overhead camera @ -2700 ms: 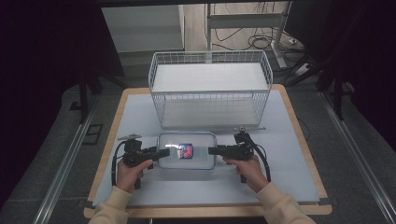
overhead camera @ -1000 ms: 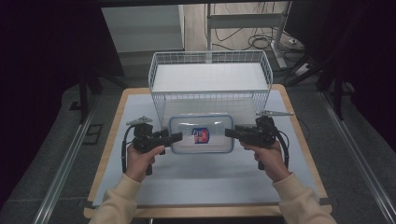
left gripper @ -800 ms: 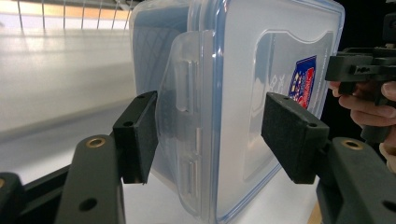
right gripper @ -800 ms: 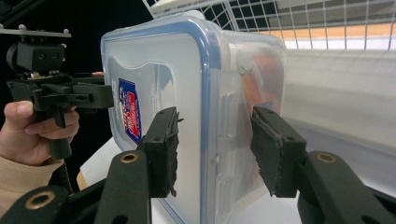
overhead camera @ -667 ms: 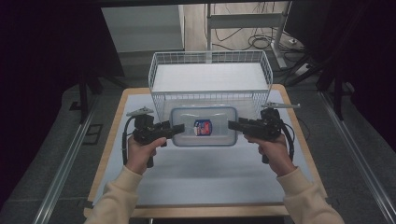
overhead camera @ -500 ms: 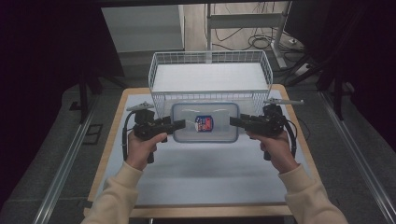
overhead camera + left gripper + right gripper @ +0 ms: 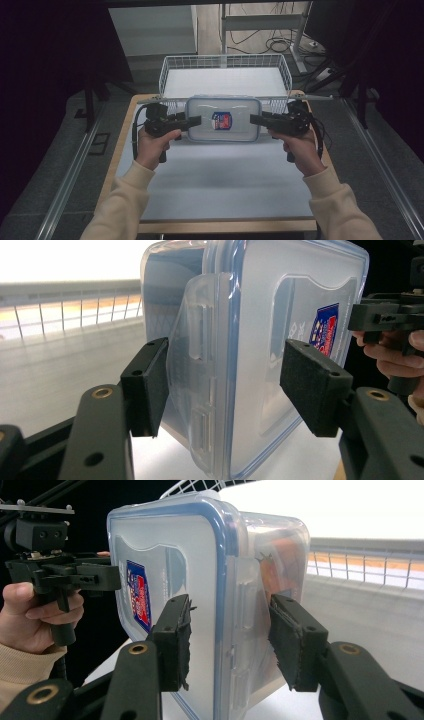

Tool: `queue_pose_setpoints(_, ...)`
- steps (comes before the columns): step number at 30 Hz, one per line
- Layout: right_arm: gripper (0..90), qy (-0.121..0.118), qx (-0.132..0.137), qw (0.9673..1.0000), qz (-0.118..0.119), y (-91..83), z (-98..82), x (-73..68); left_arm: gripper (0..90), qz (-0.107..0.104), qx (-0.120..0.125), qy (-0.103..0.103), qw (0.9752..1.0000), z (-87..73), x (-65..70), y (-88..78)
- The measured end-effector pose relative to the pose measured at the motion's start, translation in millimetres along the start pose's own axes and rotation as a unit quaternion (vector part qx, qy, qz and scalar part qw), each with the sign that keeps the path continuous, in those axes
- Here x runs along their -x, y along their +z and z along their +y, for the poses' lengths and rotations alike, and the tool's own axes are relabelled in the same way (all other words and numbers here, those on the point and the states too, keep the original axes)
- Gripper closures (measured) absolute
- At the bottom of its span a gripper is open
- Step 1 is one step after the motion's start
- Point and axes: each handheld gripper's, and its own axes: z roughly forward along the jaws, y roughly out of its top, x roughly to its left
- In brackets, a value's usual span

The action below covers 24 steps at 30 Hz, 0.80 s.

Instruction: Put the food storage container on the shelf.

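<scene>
Above the bench (image 7: 225, 180), a clear plastic container (image 7: 223, 120) with a blue-rimmed lid hangs between both claws; its contents are hard to make out through the cloudy walls. The left claw (image 7: 192, 121) pinches one short end at the latch, the right claw (image 7: 257, 120) the other, pads (image 7: 176, 640) straddling lid and base. Beyond stands a white wire basket (image 7: 225, 67).
</scene>
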Motion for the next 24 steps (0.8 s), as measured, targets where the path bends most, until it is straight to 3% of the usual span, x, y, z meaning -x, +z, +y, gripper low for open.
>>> queue_pose_setpoints(11, 52.4, -0.005, 0.007, 1.0000, -0.002, -2.5, 21.7, 4.3, 38.0, 0.001, -0.003, 0.009, 1.0000, 25.3, 0.4, 3.7)
queue_pose_setpoints(24, 52.1, -0.004, 0.010, 0.9999, -0.006, 2.4, 49.4, 13.9, 38.0, 0.005, -0.002, 0.006, 1.0000, 52.8, -4.3, 11.1)
